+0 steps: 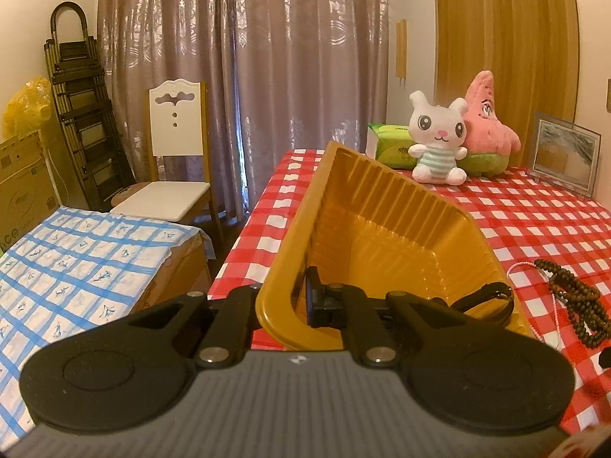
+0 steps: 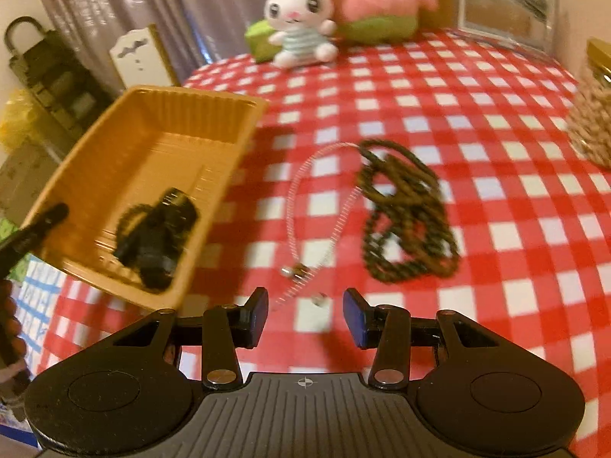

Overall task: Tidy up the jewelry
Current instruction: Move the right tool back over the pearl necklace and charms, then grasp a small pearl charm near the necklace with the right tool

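My left gripper (image 1: 284, 305) is shut on the near rim of a yellow plastic tray (image 1: 382, 221) and holds it tilted above the table's left edge. A dark bracelet (image 1: 485, 297) lies inside the tray; it also shows in the right wrist view (image 2: 152, 236) inside the tray (image 2: 160, 122). My right gripper (image 2: 305, 315) is open and empty, low over the checked cloth. Just ahead of it lies a thin pink-white bead necklace (image 2: 324, 206). A dark brown bead necklace (image 2: 408, 213) lies coiled to its right; it also shows in the left wrist view (image 1: 576, 301).
A red-and-white checked table (image 2: 477, 122) carries a white bunny plush (image 2: 298, 19), a pink star plush (image 2: 378, 0), a picture frame (image 2: 504, 11) and a jar (image 2: 595, 114) at right. A chair (image 1: 175, 160) and a blue-checked surface (image 1: 76, 267) stand left of the table.
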A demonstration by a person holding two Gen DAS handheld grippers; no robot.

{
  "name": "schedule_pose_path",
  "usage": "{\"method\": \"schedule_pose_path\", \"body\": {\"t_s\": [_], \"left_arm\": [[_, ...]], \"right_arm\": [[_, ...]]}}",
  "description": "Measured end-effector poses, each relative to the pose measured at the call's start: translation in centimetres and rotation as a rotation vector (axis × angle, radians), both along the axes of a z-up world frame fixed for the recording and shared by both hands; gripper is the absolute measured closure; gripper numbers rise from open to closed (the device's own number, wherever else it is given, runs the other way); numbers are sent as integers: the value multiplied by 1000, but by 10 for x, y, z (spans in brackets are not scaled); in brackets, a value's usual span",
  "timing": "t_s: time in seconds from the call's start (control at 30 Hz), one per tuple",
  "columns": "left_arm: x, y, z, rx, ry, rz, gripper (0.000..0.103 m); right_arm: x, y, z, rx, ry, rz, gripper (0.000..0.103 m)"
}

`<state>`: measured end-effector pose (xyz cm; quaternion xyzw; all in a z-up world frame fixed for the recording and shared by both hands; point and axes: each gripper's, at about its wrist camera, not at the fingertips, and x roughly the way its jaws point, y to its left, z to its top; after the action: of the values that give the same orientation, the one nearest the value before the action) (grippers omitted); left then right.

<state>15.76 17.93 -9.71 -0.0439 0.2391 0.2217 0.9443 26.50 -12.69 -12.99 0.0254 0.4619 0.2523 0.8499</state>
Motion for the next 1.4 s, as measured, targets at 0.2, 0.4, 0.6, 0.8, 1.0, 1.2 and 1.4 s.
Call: {"method": "schedule_pose_path", "body": {"t_s": [0.2, 0.4, 0.6, 0.8, 1.0, 1.2, 1.4], "left_arm": [[0, 0, 0, 2, -1, -3, 95], [1, -1, 0, 5, -2, -4, 95], [1, -1, 0, 4, -2, -4, 95], [1, -1, 0, 5, -1, -5, 95], [0, 0, 0, 5, -1, -5, 95], [0, -1, 0, 6, -2, -5, 95], [0, 0, 0, 5, -1, -5, 95]], "right_arm": [[-2, 3, -8, -33, -34, 47, 64], [-1, 18, -20, -96, -75, 112, 82], [3, 29, -29, -145, -107, 154, 85], [6, 39, -36, -185, -124, 178, 87], [9, 40, -38, -193, -123, 170, 93], [8, 42, -38, -201, -128, 177, 96], [10, 39, -33, -182, -122, 160, 96]]}}
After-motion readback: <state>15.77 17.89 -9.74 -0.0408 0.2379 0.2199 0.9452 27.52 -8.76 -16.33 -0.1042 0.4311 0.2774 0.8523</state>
